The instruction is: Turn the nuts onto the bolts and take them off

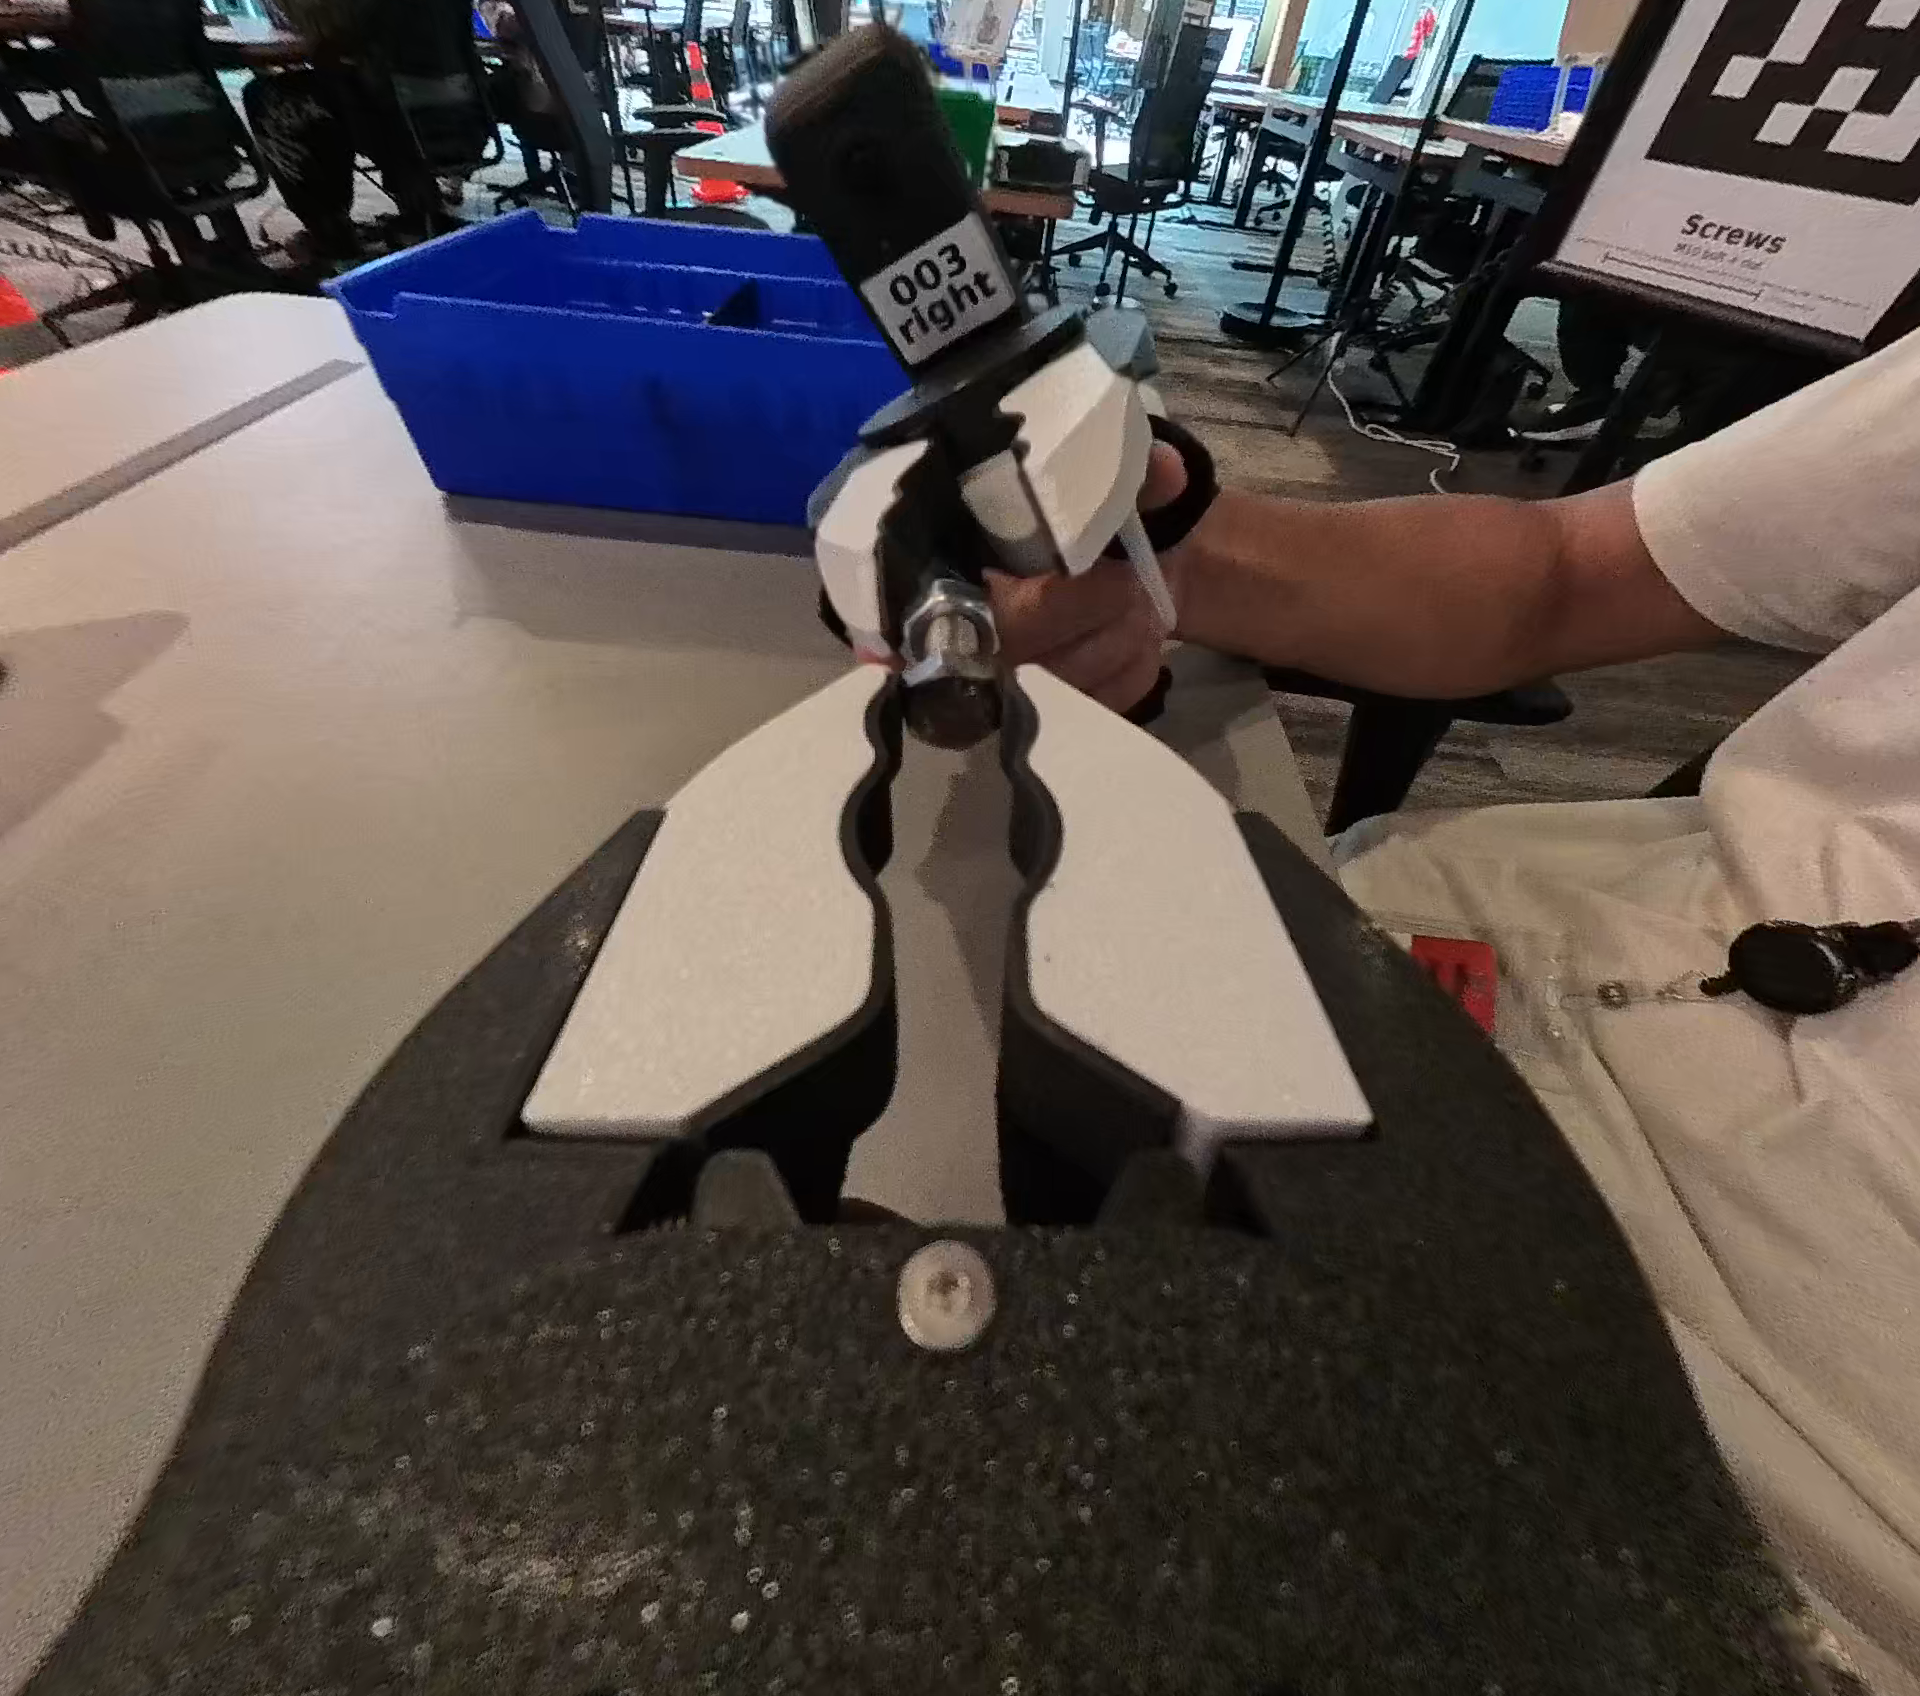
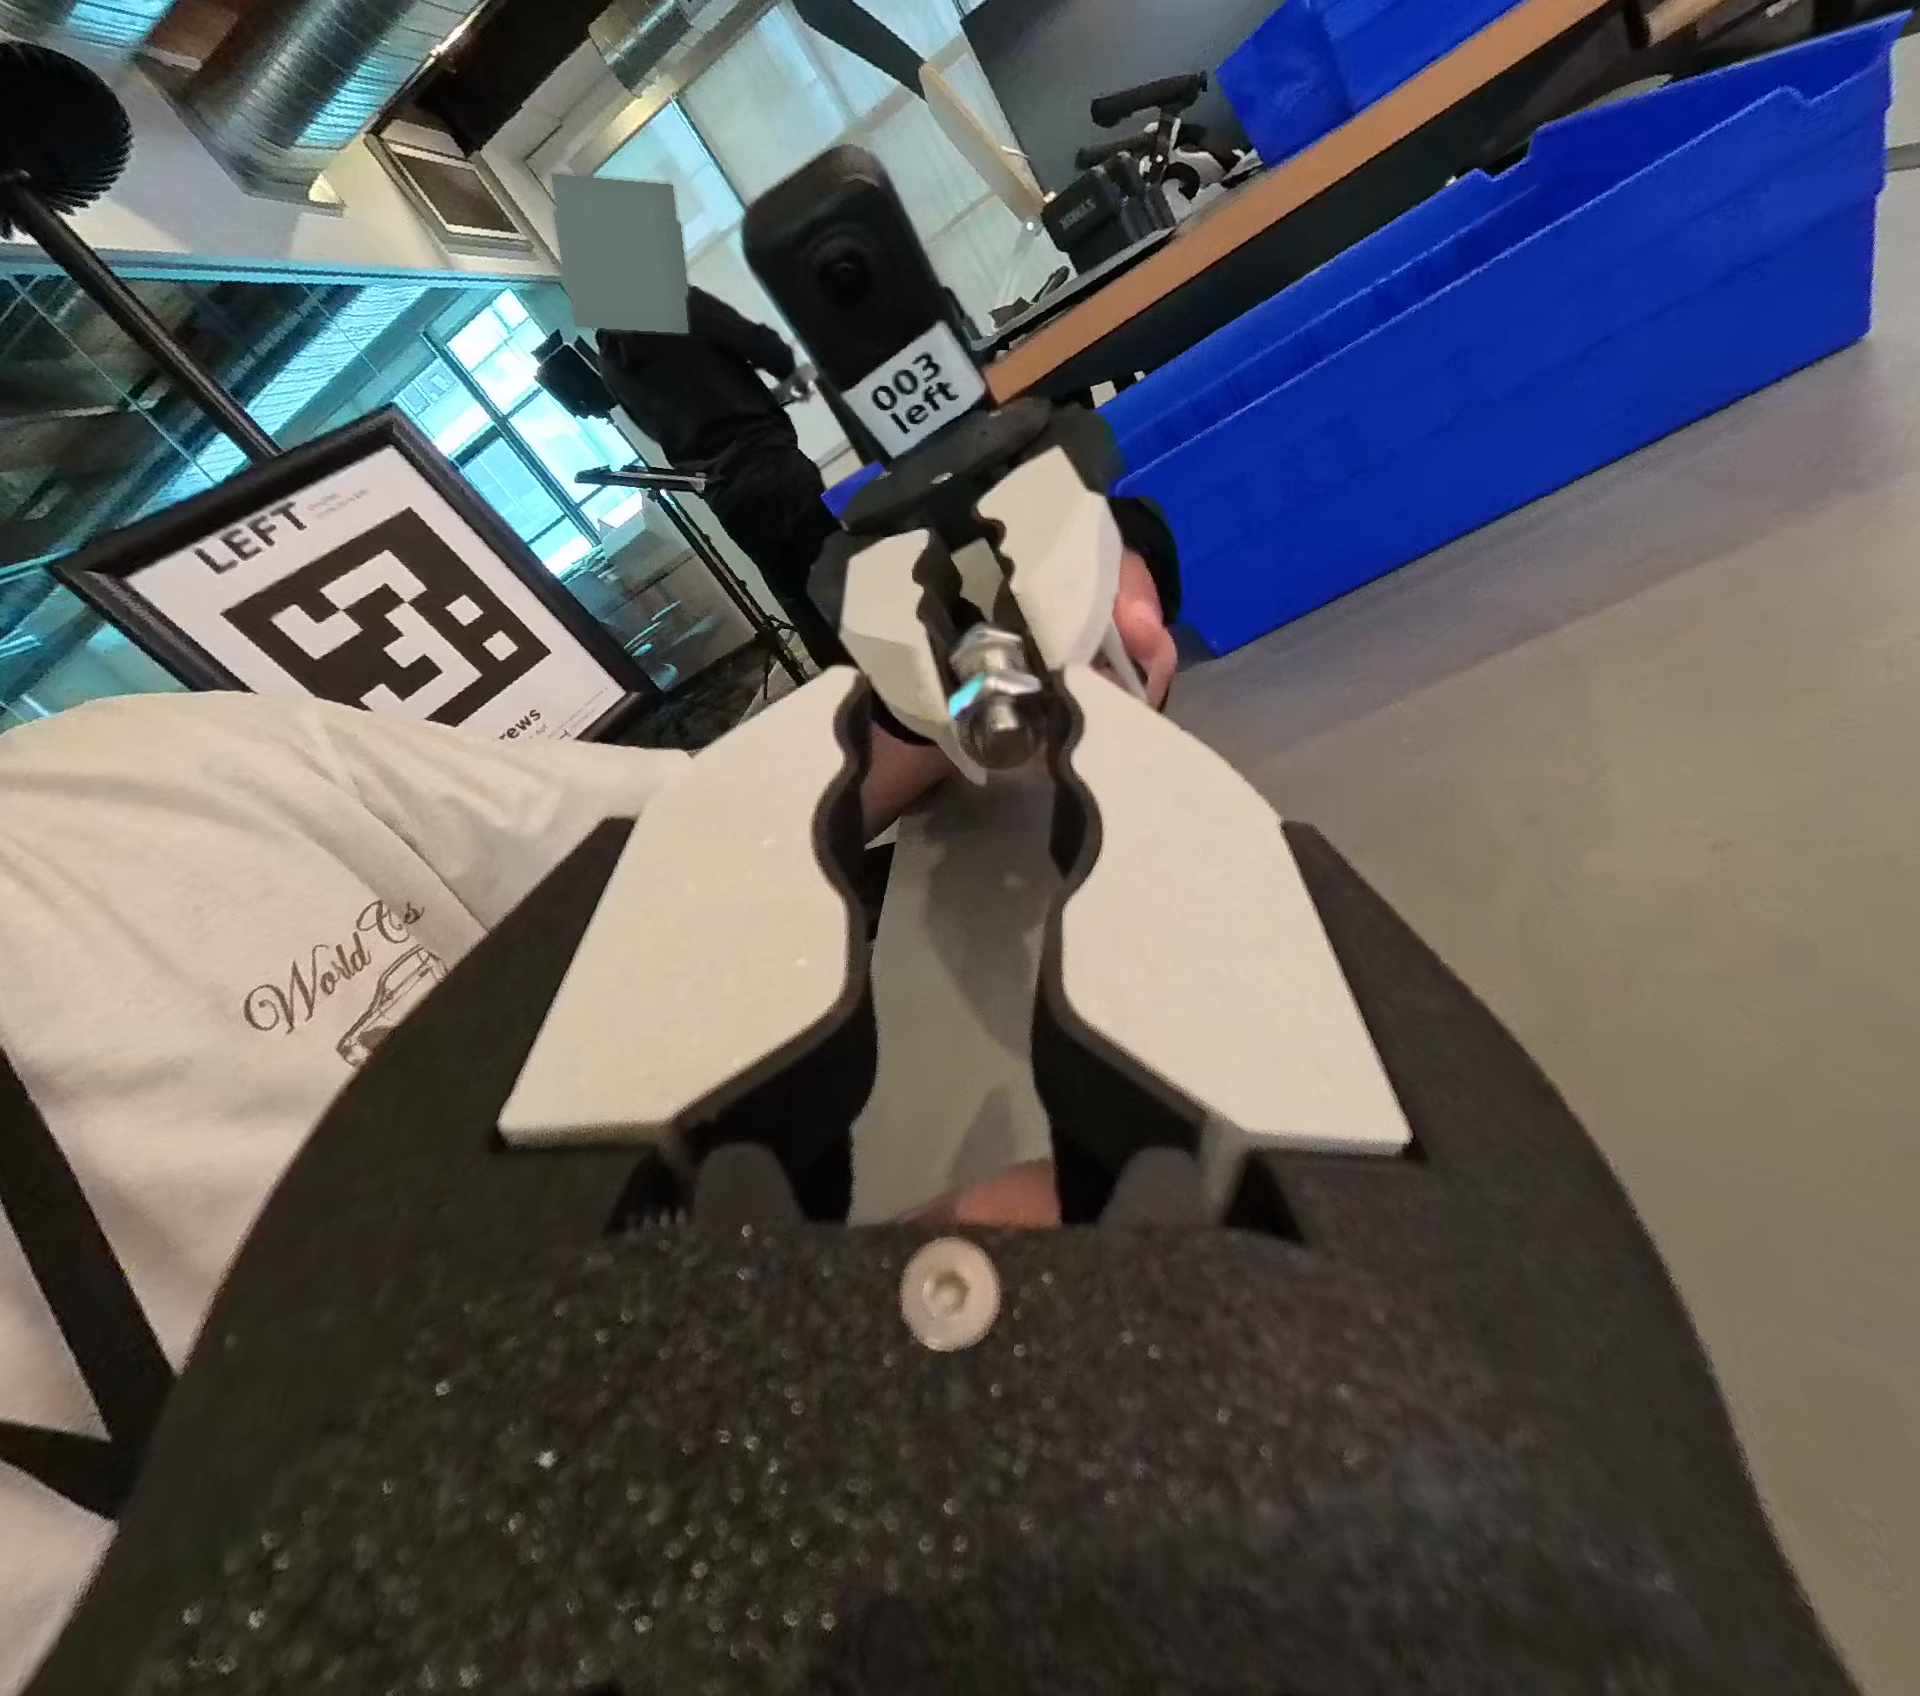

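A silver bolt (image 1: 948, 644) with two nuts (image 1: 951, 612) on its shaft hangs between the two grippers, above the table's near right corner. My left gripper (image 1: 951, 696) is shut on the bolt's dark round end (image 1: 951, 716). My right gripper (image 2: 961, 711) meets it tip to tip. Its jaws stand apart around the bolt's end (image 2: 992, 742) and the nearer nut (image 2: 987, 692), with a clear gap on the left side. The right gripper (image 1: 940, 607) also shows in the left wrist view, held by a hand. The left gripper (image 2: 997, 690) shows in the right wrist view.
A blue plastic bin (image 1: 623, 379) stands on the pale table (image 1: 312, 711) behind the grippers. A framed sign with a black-and-white marker (image 1: 1787, 36) stands to the right. The person's white shirt (image 1: 1662, 1127) is close by. Office chairs and desks fill the background. My left and right fingertips are right by each other.
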Action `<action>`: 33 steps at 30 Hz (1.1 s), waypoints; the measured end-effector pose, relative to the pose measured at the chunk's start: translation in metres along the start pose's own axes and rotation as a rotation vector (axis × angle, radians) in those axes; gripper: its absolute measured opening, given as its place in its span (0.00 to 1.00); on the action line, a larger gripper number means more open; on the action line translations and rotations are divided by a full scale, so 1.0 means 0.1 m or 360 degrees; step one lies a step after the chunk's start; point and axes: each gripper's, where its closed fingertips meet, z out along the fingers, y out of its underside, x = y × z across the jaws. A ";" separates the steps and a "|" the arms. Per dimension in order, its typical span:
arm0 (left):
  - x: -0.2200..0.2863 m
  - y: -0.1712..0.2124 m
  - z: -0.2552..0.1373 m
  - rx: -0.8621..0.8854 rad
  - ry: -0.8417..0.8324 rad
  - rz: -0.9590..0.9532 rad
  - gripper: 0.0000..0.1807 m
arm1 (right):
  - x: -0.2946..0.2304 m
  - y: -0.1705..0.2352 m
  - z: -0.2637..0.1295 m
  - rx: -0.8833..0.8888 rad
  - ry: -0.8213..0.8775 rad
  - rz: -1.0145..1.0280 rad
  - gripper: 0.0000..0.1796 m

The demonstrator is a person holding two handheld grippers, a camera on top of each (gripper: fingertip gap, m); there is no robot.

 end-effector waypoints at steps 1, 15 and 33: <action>0.01 0.03 0.01 -0.0023 0.0011 -0.0007 0.10 | -0.02 -0.01 -0.01 0.0001 -0.0012 -0.0017 0.16; -0.02 0.00 -0.06 0.0010 0.0050 -0.0087 0.10 | -0.05 0.00 -0.04 -0.0098 0.0042 -0.0172 0.17; 0.05 0.04 -0.02 -0.0046 0.0082 -0.0055 0.10 | 0.07 0.25 0.02 -0.0269 0.0084 -0.0121 0.18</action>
